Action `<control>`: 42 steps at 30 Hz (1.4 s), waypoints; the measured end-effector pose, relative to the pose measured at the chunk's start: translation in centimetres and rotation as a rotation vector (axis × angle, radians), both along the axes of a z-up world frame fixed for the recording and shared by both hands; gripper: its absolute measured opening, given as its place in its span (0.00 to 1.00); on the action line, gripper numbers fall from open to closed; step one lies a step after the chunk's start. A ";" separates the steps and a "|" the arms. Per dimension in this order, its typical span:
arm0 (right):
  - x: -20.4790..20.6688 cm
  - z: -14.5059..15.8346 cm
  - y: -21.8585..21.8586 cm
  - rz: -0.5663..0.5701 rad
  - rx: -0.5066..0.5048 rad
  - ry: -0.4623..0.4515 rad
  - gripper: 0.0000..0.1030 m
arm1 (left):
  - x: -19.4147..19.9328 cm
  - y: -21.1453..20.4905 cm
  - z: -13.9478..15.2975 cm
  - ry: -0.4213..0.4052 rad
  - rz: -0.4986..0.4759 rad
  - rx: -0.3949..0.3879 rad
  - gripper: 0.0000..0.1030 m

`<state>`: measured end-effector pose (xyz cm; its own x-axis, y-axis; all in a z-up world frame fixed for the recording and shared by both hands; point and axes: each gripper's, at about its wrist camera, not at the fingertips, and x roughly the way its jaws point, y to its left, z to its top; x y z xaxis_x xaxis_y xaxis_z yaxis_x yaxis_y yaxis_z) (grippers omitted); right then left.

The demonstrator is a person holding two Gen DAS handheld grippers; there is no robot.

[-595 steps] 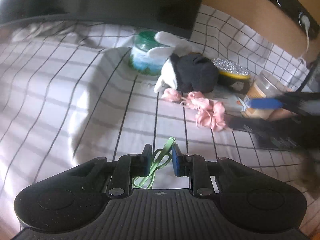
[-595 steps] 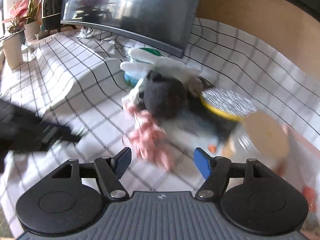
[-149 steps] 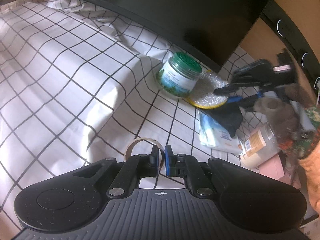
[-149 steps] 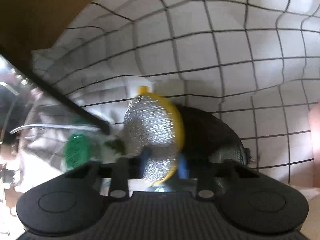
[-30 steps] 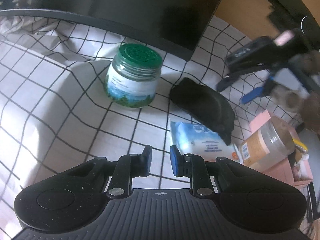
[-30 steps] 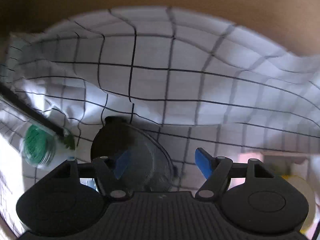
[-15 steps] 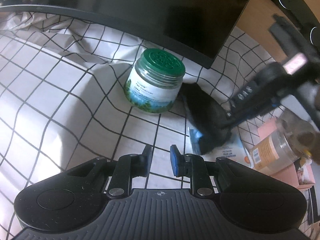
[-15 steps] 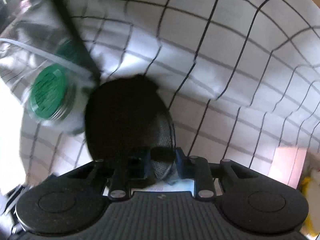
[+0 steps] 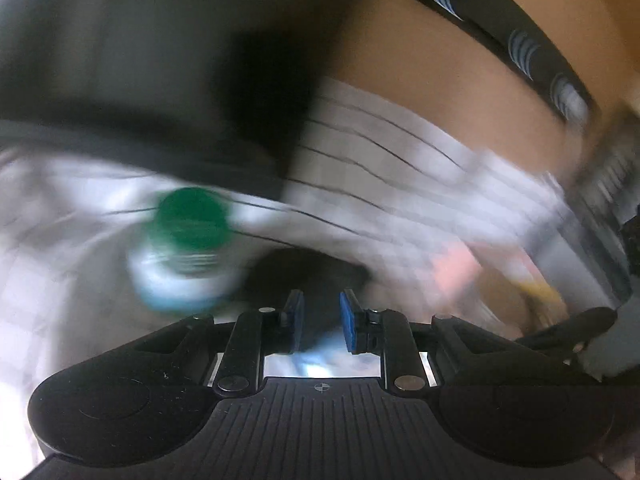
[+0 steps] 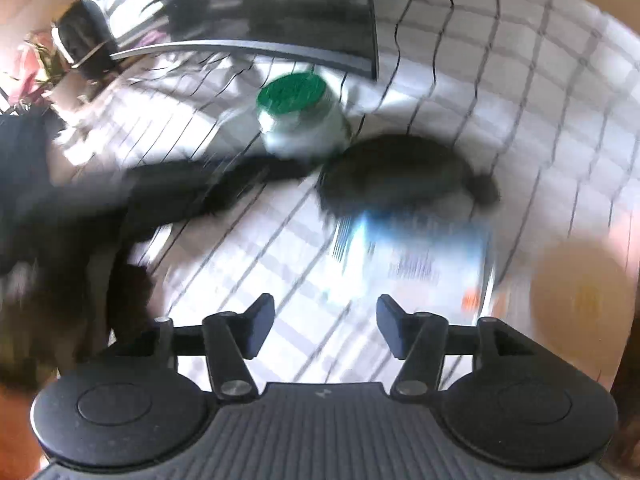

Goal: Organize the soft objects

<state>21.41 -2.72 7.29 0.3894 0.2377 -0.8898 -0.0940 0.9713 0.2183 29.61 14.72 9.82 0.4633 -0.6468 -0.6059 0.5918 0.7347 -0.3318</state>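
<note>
Right gripper (image 10: 326, 330) hangs wide and empty above the tissue pack (image 10: 412, 256), the dark soft pouch (image 10: 396, 168) lying just beyond it; left gripper (image 9: 320, 320), narrowly parted and empty, points at that pouch, seemingly lining up to take it

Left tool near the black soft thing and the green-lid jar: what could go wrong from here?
1. The left tool is moving fast, with its view smeared, and its narrow opening could miss the black soft item.
2. The green-lid jar appears to touch that item, so a sweep or drag may tip it.
3. The blue-and-white packet lies against the item's near edge and may get dragged along.
</note>
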 end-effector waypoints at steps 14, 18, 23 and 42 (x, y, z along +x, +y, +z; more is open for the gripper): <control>-10.8 -1.7 -2.0 -0.121 -0.299 -0.164 0.62 | 4.3 -10.6 -4.3 0.070 -0.146 0.250 0.11; -12.8 -2.5 -0.3 -0.013 -0.596 -0.322 0.70 | 4.4 -10.1 -4.4 0.119 -0.123 0.224 0.12; -12.7 -2.5 -0.6 0.018 -0.517 -0.319 0.72 | 2.5 -7.9 -4.3 0.217 -0.107 0.163 0.12; -13.0 -3.5 -0.5 0.038 -0.487 -0.271 0.72 | -3.8 -11.5 -3.5 -0.367 -0.170 0.579 0.20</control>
<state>8.44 -3.22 3.81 0.6186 -0.1577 -0.7697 -0.1216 0.9486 -0.2921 25.83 3.21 6.31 0.6247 -0.3494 -0.6984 0.7127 0.6206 0.3271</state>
